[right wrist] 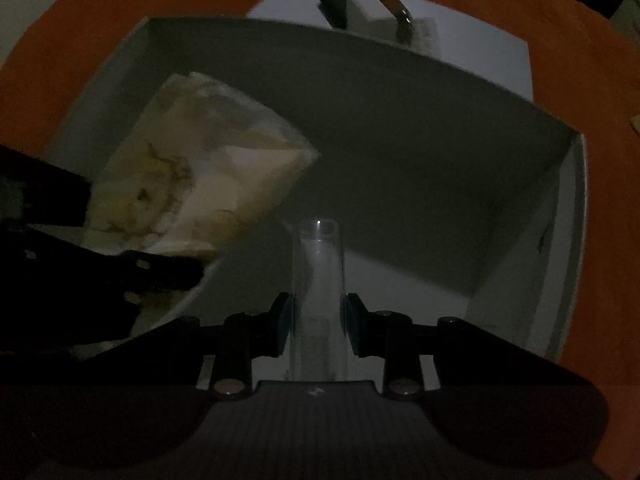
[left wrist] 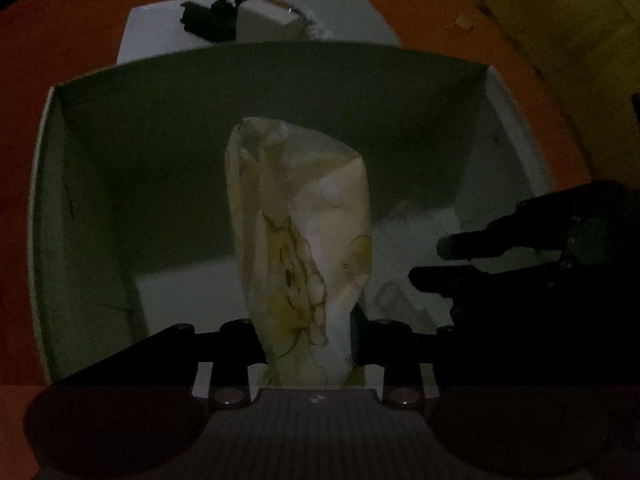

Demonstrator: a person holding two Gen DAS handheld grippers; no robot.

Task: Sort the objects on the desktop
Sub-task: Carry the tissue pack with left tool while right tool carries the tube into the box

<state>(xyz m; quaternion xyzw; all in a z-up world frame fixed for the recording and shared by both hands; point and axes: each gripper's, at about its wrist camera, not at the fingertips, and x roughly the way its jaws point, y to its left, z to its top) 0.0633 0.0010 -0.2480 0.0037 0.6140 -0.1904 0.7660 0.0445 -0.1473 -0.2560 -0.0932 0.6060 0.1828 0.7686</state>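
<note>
The scene is dim. My left gripper (left wrist: 308,340) is shut on a cream plastic packet (left wrist: 300,232) with yellow print, held upright over the inside of a white open box (left wrist: 80,200). The packet also shows in the right wrist view (right wrist: 192,176), with the left gripper (right wrist: 132,276) below it. My right gripper (right wrist: 318,328) is shut on a clear plastic tube (right wrist: 318,280), also over the box (right wrist: 440,160). The right gripper shows in the left wrist view (left wrist: 432,264), at the box's right side.
The box stands on an orange table (left wrist: 60,40). Behind it lies a white sheet (right wrist: 480,52) with a dark clip-like object (right wrist: 332,4), a brownish object (right wrist: 394,8) and a small white block (right wrist: 368,12). A yellowish surface (left wrist: 580,40) lies at far right.
</note>
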